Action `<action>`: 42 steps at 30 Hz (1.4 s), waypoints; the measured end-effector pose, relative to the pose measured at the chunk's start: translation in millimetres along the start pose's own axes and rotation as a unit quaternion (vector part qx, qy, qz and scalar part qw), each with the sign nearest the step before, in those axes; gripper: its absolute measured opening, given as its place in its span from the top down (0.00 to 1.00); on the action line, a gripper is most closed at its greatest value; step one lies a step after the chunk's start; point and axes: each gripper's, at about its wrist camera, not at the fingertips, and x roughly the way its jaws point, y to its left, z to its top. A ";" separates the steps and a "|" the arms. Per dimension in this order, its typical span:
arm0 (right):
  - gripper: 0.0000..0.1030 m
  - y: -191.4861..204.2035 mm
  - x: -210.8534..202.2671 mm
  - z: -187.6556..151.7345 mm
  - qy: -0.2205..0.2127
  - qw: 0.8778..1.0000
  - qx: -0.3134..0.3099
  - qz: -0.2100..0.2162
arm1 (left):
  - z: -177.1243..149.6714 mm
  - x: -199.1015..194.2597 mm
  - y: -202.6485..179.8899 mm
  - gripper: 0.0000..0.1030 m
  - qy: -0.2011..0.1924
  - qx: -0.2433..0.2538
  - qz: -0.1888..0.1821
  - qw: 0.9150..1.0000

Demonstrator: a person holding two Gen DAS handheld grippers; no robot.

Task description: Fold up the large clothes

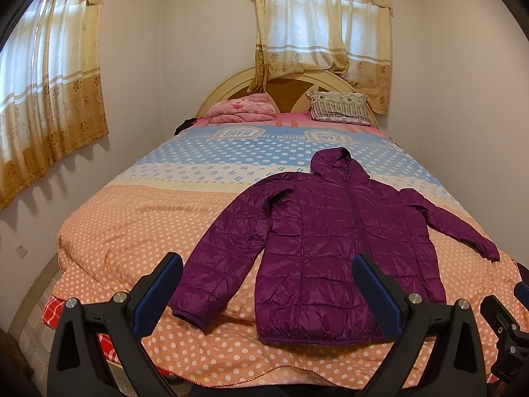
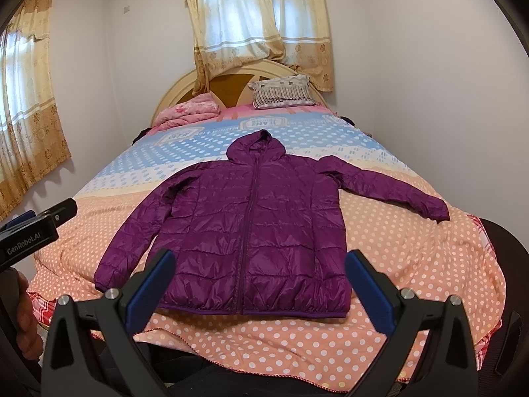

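Jacket: a purple quilted hooded puffer jacket [image 2: 254,231] is lying flat and face up on the bed, zipped, hood pointing toward the headboard, both sleeves spreading out and down from the shoulders.
Bed: a wide bed with a polka-dot cover in orange, cream and blue bands [image 2: 413,264] is carrying the jacket on its near half.
Left gripper: the black left gripper with blue pads [image 1: 267,291] is hovering above the near edge of the bed, its jaws standing wide apart and gripping nothing; the jacket's hem and one cuff are showing between them.
Right gripper: the black right gripper with blue pads [image 2: 261,287] is hovering just short of the jacket's hem, its jaws spread wide and empty.
Head end: a striped pillow [image 2: 282,94] and a folded pink blanket [image 2: 190,112] are lying by the curved wooden headboard [image 2: 172,94].
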 end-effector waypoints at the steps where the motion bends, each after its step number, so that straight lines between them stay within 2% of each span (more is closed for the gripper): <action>1: 0.00 -0.5 1.0 -0.7 0.001 1.000 0.000 0.000 | 0.1 0.0 0.2 0.01 0.000 0.000 0.000 1.000; 12: 0.00 -1.1 11.8 -3.0 0.016 1.000 0.002 0.009 | -5.3 14.7 -0.1 0.01 0.017 0.001 -0.002 1.000; 18: 0.00 -23.1 35.0 -3.4 0.042 0.998 0.032 0.017 | -4.7 40.4 -7.8 0.01 0.026 0.020 -0.006 0.999; 23: 0.00 -65.4 62.0 -0.5 0.043 0.997 0.061 -0.009 | 4.3 79.7 -21.9 0.01 0.027 0.049 -0.001 0.998; 26: 0.00 -103.9 85.6 1.2 0.043 0.994 0.082 -0.055 | 13.5 113.1 -34.9 0.01 0.026 0.069 0.005 0.997; 29: 0.00 -156.1 113.4 3.5 0.049 0.988 0.119 -0.090 | 23.3 145.7 -48.0 0.01 0.026 0.086 0.004 0.996; 32: 0.00 -216.2 141.9 8.3 0.063 0.975 0.165 -0.133 | 33.4 190.4 -63.7 0.01 0.025 0.094 0.002 0.995; 35: 0.04 -284.8 168.7 16.8 0.081 0.957 0.207 -0.189 | 39.5 232.3 -78.4 0.01 0.027 0.102 0.016 0.994; 37: 0.14 -317.2 179.5 19.7 0.088 0.944 0.229 -0.222 | 42.9 257.7 -86.0 0.01 0.025 0.105 0.029 0.994; 38: 0.15 -339.5 188.5 22.6 0.091 0.935 0.239 -0.245 | 45.5 274.8 -89.9 0.01 0.027 0.107 0.039 0.993; 39: 0.15 -352.0 194.3 23.4 0.097 0.930 0.242 -0.258 | 47.5 286.2 -92.1 0.01 0.028 0.108 0.045 0.993; 41: 0.23 -374.9 206.4 25.3 0.108 0.921 0.252 -0.276 | 53.7 310.7 -94.0 0.01 0.031 0.109 0.056 0.992; 42: 0.24 -386.2 215.3 26.9 0.114 0.917 0.252 -0.288 | 55.4 321.9 -94.1 0.01 0.034 0.108 0.066 0.991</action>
